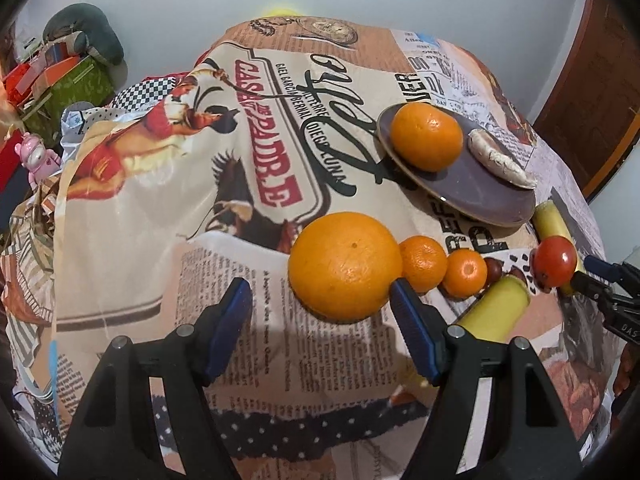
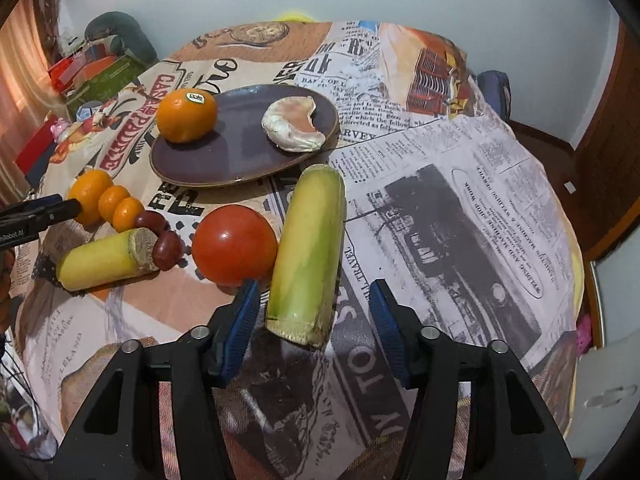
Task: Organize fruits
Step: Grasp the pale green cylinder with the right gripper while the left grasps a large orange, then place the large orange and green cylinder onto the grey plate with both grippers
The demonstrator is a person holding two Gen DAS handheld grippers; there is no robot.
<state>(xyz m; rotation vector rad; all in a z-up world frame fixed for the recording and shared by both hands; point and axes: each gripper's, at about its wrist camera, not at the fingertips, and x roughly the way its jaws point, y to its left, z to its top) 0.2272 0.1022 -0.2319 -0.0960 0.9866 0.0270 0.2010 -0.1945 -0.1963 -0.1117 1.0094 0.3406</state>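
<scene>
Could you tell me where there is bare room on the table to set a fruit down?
The cloth right of the long yellow-green stalk is free out to the table edge. The plate has bare room between its orange and the pale piece. It is crowded left of the tomato, where oranges, dark red fruits and a shorter stalk sit touching.

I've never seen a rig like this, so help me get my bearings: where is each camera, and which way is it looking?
Left wrist view: sits on the left tool, looking down past its open blue fingers at the big orange; the right tool shows at the edge.
Right wrist view: sits on the right tool, looking down at the long green stalk piece; the left tool shows at the left.
Both share the plate, the tomato and the tablecloth.
</scene>
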